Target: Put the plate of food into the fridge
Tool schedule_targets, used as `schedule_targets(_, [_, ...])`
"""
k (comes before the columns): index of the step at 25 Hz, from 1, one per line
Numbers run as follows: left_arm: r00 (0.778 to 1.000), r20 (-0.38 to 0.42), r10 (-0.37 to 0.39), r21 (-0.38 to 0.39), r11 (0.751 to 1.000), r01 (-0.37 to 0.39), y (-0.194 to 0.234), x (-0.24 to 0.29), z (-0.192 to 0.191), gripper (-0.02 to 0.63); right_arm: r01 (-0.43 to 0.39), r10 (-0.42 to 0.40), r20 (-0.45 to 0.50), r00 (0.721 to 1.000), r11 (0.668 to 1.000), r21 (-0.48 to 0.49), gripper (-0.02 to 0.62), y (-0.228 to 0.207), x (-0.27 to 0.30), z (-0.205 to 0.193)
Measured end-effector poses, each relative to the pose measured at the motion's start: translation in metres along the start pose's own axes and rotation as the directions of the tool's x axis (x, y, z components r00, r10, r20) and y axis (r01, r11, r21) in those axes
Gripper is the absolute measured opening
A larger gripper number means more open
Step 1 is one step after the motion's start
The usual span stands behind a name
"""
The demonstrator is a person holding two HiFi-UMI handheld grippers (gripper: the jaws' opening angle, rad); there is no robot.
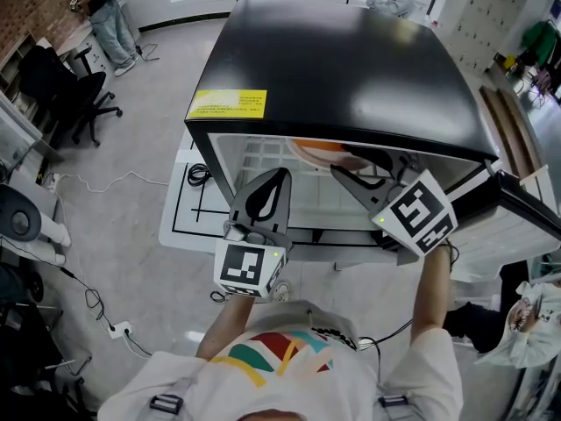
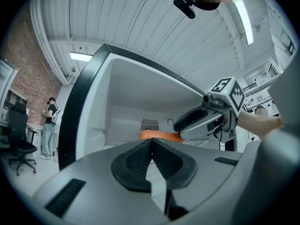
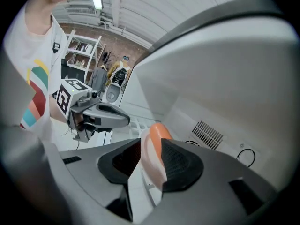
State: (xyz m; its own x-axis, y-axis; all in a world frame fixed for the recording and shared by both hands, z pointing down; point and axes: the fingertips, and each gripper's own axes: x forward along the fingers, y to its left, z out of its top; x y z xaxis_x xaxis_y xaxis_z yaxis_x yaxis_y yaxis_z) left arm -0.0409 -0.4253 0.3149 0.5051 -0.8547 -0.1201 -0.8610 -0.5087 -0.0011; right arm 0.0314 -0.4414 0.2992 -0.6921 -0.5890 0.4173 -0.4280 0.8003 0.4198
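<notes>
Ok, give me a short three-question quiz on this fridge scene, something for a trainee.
1. True or false: the left gripper is holding the orange plate.
2. Where is the orange plate? A: on top of the fridge. B: inside the open fridge. C: on the floor.
3. Fill in: the plate's rim stands between the open jaws of the ___ gripper.

Key: 1 false, its jaws are together with nothing between them. 2 B. 3 right, meaning the right gripper.

The yellow label (image 1: pixel 226 104) on the fridge (image 1: pixel 351 60) top seems printed, but nothing reads.
</notes>
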Motion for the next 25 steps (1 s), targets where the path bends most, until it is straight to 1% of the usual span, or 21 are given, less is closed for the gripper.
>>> schedule_targets(2, [1.0, 0.005, 0.0, 0.006, 1.0, 0.0, -0.001, 0.0, 0.003, 0.006, 0.016, -0.018, 0.052, 0.999, 0.999, 0.032, 0.133, -0.001, -0.006, 0.006])
schedule_targets(6, [1.0, 0.014, 0.003, 0.019, 1.0, -0.003, -0.004, -0.001, 0.009, 0.006, 0.034, -0.043, 0.123, 0.991, 0.997, 0.075, 0.132, 0.001, -0.014, 0.013])
schedule_targets(9, [1.0, 0.021, 0.002, 0.027, 1.0, -0.003, -0.006, -0.002, 0.014, 0.006, 0.096, -0.116, 0.176, 0.977, 0.988, 0.118, 0.132, -0.002, -0.023, 0.017])
schedule_targets(12, [1.0, 0.031, 0.0, 0.038, 0.999, -0.001, -0.009, -0.002, 0.02, 0.006, 0.144, -0.185, 0.236, 0.954, 0.973, 0.18, 0.132, -0.005, -0.033, 0.023])
schedule_targets(15, [0.999, 0.042, -0.007, 0.039, 0.999, 0.005, -0.013, -0.005, 0.028, 0.006, 0.221, -0.296, 0.289, 0.911, 0.939, 0.265, 0.132, -0.011, -0.046, 0.027])
schedule_targets(17, [0.999, 0.052, -0.012, 0.039, 0.999, 0.01, -0.017, -0.007, 0.034, 0.006, 0.274, -0.374, 0.318, 0.871, 0.908, 0.317, 0.132, -0.013, -0.057, 0.031])
schedule_targets(18, [0.998, 0.058, -0.016, 0.037, 0.999, 0.014, -0.018, -0.008, 0.037, 0.006, 0.287, -0.405, 0.334, 0.851, 0.892, 0.349, 0.132, -0.013, -0.062, 0.033])
schedule_targets(19, [0.998, 0.065, -0.022, 0.028, 0.999, 0.02, -0.02, -0.01, 0.041, 0.006, 0.286, -0.43, 0.354, 0.831, 0.875, 0.39, 0.132, -0.013, -0.067, 0.034])
schedule_targets(22, [0.995, 0.095, -0.039, -0.017, 0.999, 0.041, -0.025, -0.016, 0.052, 0.006, 0.229, -0.473, 0.419, 0.775, 0.828, 0.511, 0.132, -0.008, -0.079, 0.032])
schedule_targets(23, [0.994, 0.103, -0.04, -0.02, 0.999, 0.043, -0.027, -0.019, 0.055, 0.006, 0.227, -0.493, 0.426, 0.759, 0.813, 0.536, 0.133, -0.006, -0.083, 0.029])
schedule_targets(25, [0.993, 0.113, -0.036, -0.011, 0.999, 0.037, -0.028, -0.024, 0.059, 0.006, 0.258, -0.549, 0.409, 0.729, 0.774, 0.579, 0.132, -0.002, -0.09, 0.021])
